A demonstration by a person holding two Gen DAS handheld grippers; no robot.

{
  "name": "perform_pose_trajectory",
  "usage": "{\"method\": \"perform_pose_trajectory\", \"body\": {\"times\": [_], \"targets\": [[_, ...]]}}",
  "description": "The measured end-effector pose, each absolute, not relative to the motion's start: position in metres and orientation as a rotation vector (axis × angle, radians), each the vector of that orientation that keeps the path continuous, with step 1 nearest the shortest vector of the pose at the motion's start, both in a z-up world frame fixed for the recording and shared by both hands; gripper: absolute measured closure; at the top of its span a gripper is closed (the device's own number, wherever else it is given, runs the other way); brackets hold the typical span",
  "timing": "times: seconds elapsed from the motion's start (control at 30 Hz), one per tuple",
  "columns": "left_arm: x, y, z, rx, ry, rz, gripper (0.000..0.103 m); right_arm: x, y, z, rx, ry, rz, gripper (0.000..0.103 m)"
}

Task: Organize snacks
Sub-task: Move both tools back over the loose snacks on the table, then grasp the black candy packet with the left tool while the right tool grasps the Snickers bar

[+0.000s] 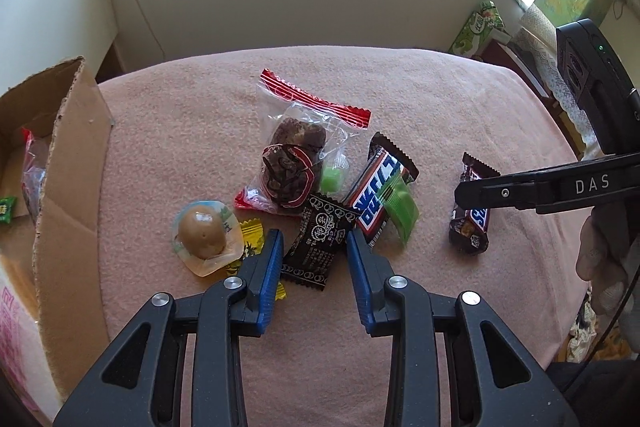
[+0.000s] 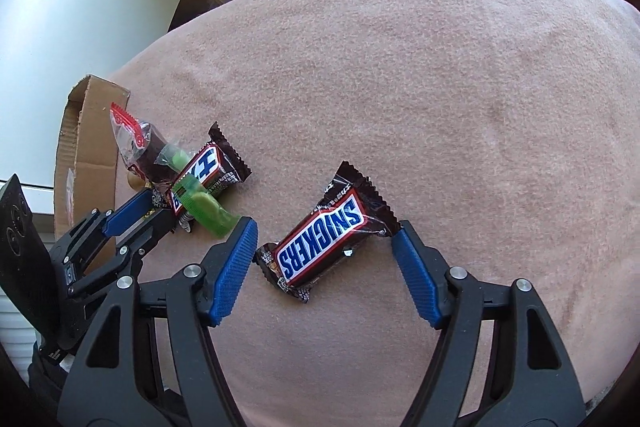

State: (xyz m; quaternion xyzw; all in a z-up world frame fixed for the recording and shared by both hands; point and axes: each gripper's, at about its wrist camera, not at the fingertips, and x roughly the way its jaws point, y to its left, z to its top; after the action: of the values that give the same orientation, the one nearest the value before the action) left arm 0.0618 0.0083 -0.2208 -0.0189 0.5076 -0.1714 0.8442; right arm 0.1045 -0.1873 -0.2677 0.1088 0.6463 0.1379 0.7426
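Observation:
A black patterned sachet (image 1: 318, 247) lies flat on the pink cloth between the blue pads of my left gripper (image 1: 314, 235). The jaws stand narrow, close against the sachet's edges without squeezing it. Around it are a jelly cup (image 1: 202, 233), a yellow candy (image 1: 250, 231), a clear red-edged bag (image 1: 296, 151), a Snickers bar (image 1: 376, 199) and a green sachet (image 1: 402, 207). A second Snickers bar (image 2: 324, 247) lies apart to the right, slantwise between the wide pads of my right gripper (image 2: 325, 227), which is open just above it.
An open cardboard box (image 1: 68, 163) stands at the cloth's left edge with a few wrapped snacks inside. A green carton (image 1: 478, 27) sits beyond the far right corner. A gloved hand (image 1: 604, 267) holds the right gripper. Bare pink cloth (image 2: 460, 87) stretches behind the bars.

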Motion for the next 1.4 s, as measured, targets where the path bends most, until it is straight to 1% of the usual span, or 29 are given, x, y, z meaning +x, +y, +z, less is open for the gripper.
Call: {"method": "perform_pose_trajectory", "body": {"times": [0.07,0.13,0.2,0.33,0.6,0.63,0.83,0.87,0.97,1.13,1.2,1.23,1.27,1.4], "targets": [[0.062,0.006,-0.224,-0.035,1.080,-0.368,0.077,0.109,-0.180,-0.268,0.212,1.412,0.294,0.030],[0.061,0.003,-0.225,-0.023,1.072,-0.371,0.080,0.116,-0.171,-0.267,0.170,1.408,0.282,0.032],[0.062,0.004,-0.225,-0.038,1.070,-0.370,0.080,0.121,-0.161,-0.267,0.116,1.400,0.270,0.037],[0.061,0.005,-0.224,-0.047,1.062,-0.360,0.080,0.120,-0.151,-0.266,0.031,1.388,0.263,0.052],[0.058,0.007,-0.224,-0.097,1.061,-0.354,0.080,0.109,-0.165,-0.258,0.025,1.378,0.302,0.061],[0.057,0.007,-0.223,-0.101,1.061,-0.351,0.080,0.109,-0.167,-0.264,0.027,1.376,0.308,0.063],[0.052,0.005,-0.214,-0.119,1.044,-0.361,0.080,0.099,-0.173,-0.261,0.054,1.366,0.326,0.067],[0.051,0.005,-0.213,-0.124,1.041,-0.362,0.080,0.099,-0.175,-0.261,0.059,1.364,0.327,0.070],[0.049,0.004,-0.211,-0.128,1.038,-0.357,0.080,0.095,-0.182,-0.259,0.077,1.355,0.328,0.071],[0.046,0.003,-0.214,-0.123,1.048,-0.354,0.080,0.087,-0.182,-0.263,0.061,1.386,0.324,0.070],[0.044,0.004,-0.214,-0.123,1.048,-0.350,0.080,0.083,-0.181,-0.261,0.043,1.377,0.296,0.061],[0.043,0.004,-0.214,-0.124,1.046,-0.349,0.080,0.083,-0.181,-0.261,0.038,1.374,0.279,0.048],[0.042,0.004,-0.213,-0.125,1.045,-0.349,0.080,0.080,-0.183,-0.261,0.042,1.370,0.271,0.040],[0.041,0.006,-0.213,-0.132,1.043,-0.340,0.080,0.071,-0.181,-0.259,0.025,1.383,0.285,0.040]]}}
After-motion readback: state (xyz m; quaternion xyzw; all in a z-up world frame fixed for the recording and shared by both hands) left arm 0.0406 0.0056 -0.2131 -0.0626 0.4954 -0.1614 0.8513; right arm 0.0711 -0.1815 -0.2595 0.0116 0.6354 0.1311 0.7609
